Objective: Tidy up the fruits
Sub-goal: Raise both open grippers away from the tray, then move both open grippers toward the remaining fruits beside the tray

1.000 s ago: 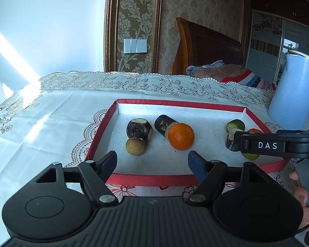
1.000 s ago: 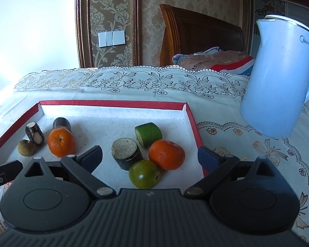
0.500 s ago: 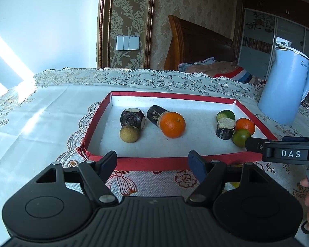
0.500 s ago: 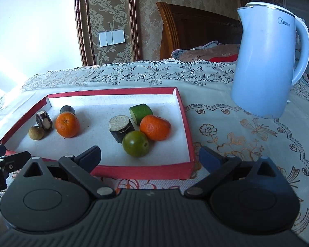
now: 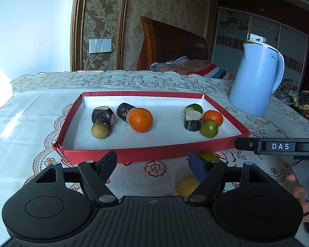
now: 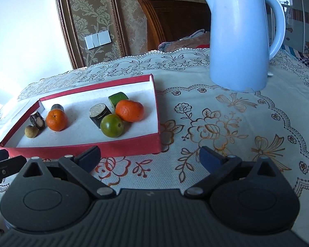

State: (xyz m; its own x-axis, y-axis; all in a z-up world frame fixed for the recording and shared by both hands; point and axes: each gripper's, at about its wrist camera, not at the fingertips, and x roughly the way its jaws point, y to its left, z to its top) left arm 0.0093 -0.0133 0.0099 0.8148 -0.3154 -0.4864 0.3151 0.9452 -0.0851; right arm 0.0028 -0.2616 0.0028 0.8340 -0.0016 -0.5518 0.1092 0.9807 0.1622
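A red-walled tray (image 5: 146, 153) (image 6: 88, 148) sits on the lace tablecloth. Its left group holds an orange (image 5: 140, 119) (image 6: 56, 120), a small brown fruit (image 5: 100, 130) (image 6: 31, 131) and two dark cane pieces (image 5: 102, 116). Its right group holds an orange (image 5: 213, 117) (image 6: 129, 111), a green fruit (image 5: 208, 128) (image 6: 112, 125), a cane piece (image 5: 192, 120) (image 6: 97, 114) and a green piece (image 5: 193, 108) (image 6: 118, 98). Two yellow fruits (image 5: 187, 186) (image 5: 211, 156) lie on the cloth before the tray, by my left gripper (image 5: 152, 163), which is open and empty. My right gripper (image 6: 149, 157) is open and empty, in front of the tray's right corner.
A light blue electric kettle (image 5: 256, 78) (image 6: 242, 35) stands on the table right of the tray. The right gripper's body, marked DAS (image 5: 278, 146), and the hand holding it are at the right of the left wrist view. A wooden headboard and bedding are behind the table.
Both grippers have pulled back from the tray toward the table's near side. The right wrist view has turned right toward the kettle. Two yellow fruits on the cloth have come into view.
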